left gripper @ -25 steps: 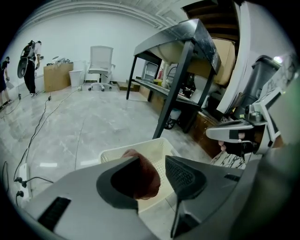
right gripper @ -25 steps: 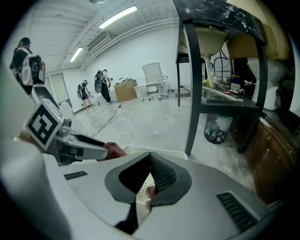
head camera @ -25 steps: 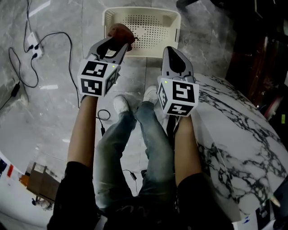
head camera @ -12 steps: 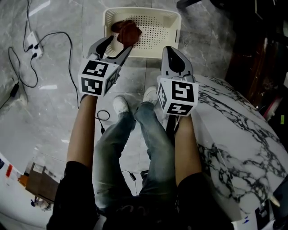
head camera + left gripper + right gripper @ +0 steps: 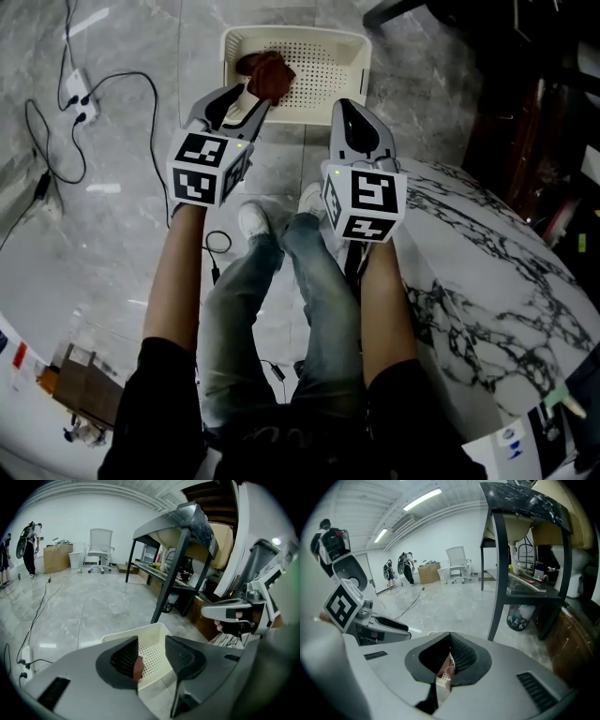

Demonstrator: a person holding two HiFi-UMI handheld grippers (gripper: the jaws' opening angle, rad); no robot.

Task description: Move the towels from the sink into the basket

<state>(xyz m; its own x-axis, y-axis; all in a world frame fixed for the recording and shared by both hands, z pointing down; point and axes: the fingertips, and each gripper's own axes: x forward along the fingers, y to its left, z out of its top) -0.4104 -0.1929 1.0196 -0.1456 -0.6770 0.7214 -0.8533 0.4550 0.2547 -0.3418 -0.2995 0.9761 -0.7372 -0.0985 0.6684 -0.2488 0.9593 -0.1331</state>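
Up front on the floor, past the person's shoes, sits the cream basket w/ the reddish-brown towel lying in its left side. Left gripper hangs over the basket's near edge, jaws partway apart & just been closing, nothing btwn them, towel loose below. Right gripper is next to it, tips pinched together, empty, by the marble table.

A towel lies in the left end of the basket, on the floor; bench at right.
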